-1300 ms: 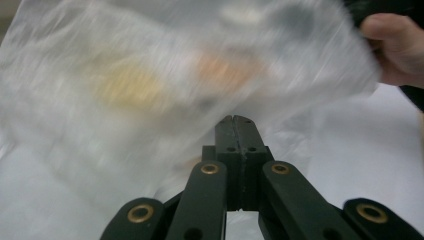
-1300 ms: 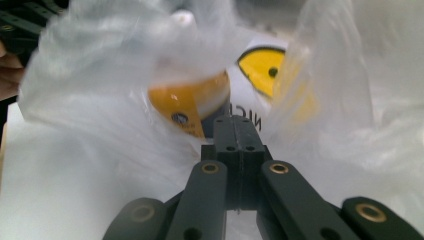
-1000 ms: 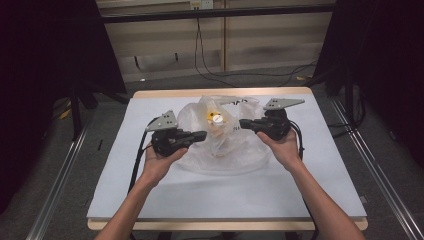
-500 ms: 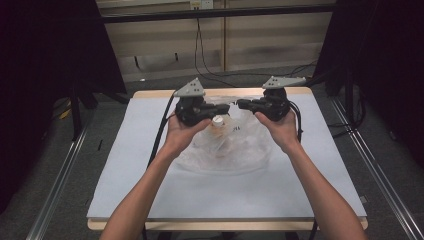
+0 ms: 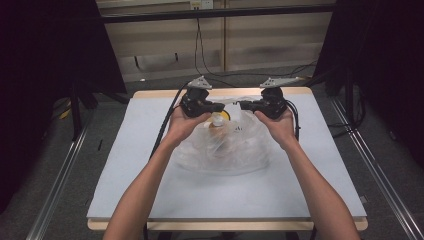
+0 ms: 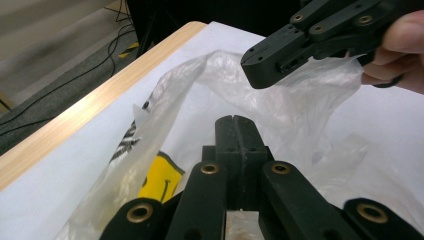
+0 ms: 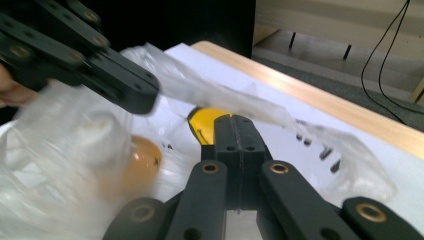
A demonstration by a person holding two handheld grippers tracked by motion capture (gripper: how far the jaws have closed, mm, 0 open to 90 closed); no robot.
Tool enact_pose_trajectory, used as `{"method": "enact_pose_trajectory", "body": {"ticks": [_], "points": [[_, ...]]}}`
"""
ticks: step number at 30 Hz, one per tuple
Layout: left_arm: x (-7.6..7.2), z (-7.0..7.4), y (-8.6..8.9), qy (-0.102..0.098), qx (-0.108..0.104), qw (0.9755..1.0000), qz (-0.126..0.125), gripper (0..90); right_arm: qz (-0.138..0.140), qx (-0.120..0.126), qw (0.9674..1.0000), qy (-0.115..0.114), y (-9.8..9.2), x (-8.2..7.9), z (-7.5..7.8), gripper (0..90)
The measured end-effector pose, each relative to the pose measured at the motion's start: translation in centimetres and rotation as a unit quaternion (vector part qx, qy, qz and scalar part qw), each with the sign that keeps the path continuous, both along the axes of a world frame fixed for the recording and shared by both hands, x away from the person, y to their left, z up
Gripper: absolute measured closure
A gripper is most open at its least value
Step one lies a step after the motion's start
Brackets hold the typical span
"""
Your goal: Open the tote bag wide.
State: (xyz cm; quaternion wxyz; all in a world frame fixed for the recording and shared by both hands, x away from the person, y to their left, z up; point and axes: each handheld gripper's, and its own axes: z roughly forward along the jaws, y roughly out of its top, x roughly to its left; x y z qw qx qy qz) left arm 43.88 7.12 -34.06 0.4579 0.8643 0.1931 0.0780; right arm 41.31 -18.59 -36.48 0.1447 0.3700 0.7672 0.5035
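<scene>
Clear plastic: one thin, crinkled plastic bag (image 5: 225, 145), lying on the white table top (image 5: 150, 190) and rising at its far edge toward both grippers.

Left gripper (image 5: 220, 107): black, carried in the person's left hand (image 5: 184, 121), pointing inward over the bag's far edge. Its jaws are standing pressed together, pad to pad, as the left gripper view shows; whether a fold of film is caught between them cannot be told. In that view the bag's mouth is spreading ahead of and around the jaw tips, with a yellow printed patch (image 6: 161, 177) showing through the film to the left of the jaws.

Between the two sets of jaws: a stretched strip of the bag's rim (image 5: 231, 101), and just below it a small brownish rounded item (image 5: 218, 120) sitting inside the bag.

Right gripper (image 5: 243, 105): black, carried in the right hand (image 5: 278, 123), facing the left gripper, tips near each other. Its jaws are likewise closed flush; any film between them cannot be made out. In the right gripper view the brownish item (image 7: 142, 159) is lying low and left of the jaws, and the rim of film is running across just beyond their tips.
</scene>
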Motion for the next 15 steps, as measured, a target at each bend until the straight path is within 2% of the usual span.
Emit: {"method": "enact_pose_trajectory", "body": {"ticks": [2,4,7,8,10,11,12,13,14,15], "points": [[-0.3,-0.1,0.7,-0.004,0.006,1.0,0.001,90.0,0.002,-0.001,1.0,0.003,0.0,-0.3,-0.4,90.0],[-0.4,-0.5,1.5,0.0,0.018,0.9998,0.002,90.0,0.003,-0.004,1.0,0.007,0.1,-0.5,-0.9,90.0],[-0.4,-1.2,2.6,0.011,0.024,0.9996,0.004,90.0,0.008,-0.009,0.9998,0.016,0.2,-0.5,-1.6,90.0],[-0.3,-1.9,3.2,0.013,0.035,0.9993,0.008,90.0,0.009,-0.011,0.9997,0.018,0.2,-0.5,-1.8,90.0],[-0.3,-2.4,3.3,0.017,0.037,0.9991,0.012,90.0,0.011,-0.011,0.9997,0.021,0.3,-0.4,-2.1,90.0],[-0.3,-2.9,3.3,0.016,0.053,0.9984,0.012,90.0,0.015,-0.017,0.9993,0.029,0.4,-0.4,-2.8,90.0],[-0.2,-4.3,3.2,0.013,0.093,0.9956,0.008,90.0,0.017,-0.02,0.9991,0.035,0.5,-0.4,-3.2,90.0],[-0.2,-5.1,3.2,0.019,0.098,0.9949,0.012,90.0,0.022,-0.029,0.9984,0.043,0.5,-0.3,-3.9,90.0],[-0.2,-5.1,3.2,0.019,0.098,0.9949,0.012,90.0,0.022,-0.037,0.9979,0.048,0.6,-0.3,-4.6,90.0],[0.0,-6.3,3.3,0.018,0.133,0.9909,0.008,90.0,0.022,-0.042,0.9974,0.055,0.6,-0.3,-5.2,90.0]]}}
